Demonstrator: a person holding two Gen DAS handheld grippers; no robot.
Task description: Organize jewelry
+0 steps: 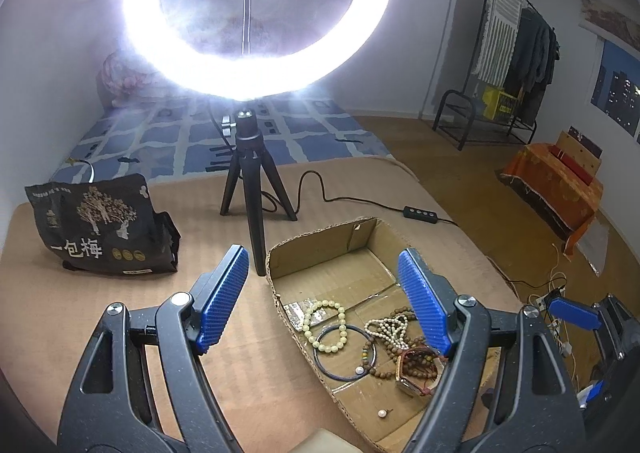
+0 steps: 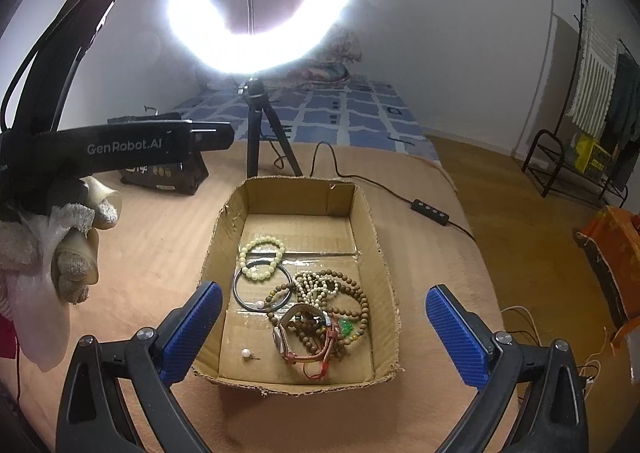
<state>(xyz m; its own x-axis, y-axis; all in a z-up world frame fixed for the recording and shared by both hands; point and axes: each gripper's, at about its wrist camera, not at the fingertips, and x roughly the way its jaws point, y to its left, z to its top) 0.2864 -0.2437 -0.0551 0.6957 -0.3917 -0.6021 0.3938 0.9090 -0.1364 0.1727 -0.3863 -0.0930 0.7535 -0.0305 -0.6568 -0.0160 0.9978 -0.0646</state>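
A shallow cardboard box (image 2: 362, 209) (image 1: 320, 249) sits on the tan bed cover and holds the jewelry. Inside lie a pale green bead bracelet (image 2: 262, 257) (image 1: 326, 327), a dark bangle (image 2: 240, 289) (image 1: 320, 363), brown wooden bead strands (image 2: 356, 293), a cream bead string (image 1: 390, 327), a watch with a red strap (image 2: 304, 337) (image 1: 412, 375) and loose pearl earrings (image 2: 246, 353) (image 1: 383, 413). My left gripper (image 1: 324, 299) is open and empty over the box's left wall. My right gripper (image 2: 324, 333) is open and empty, straddling the box's near end.
A ring light on a black tripod (image 1: 254, 189) (image 2: 256, 125) stands behind the box, its cable and switch (image 1: 420, 213) trailing right. A black snack bag (image 1: 100, 229) lies at left. A clothes rack (image 1: 500, 85) and an orange-draped stand (image 1: 556, 181) are at right.
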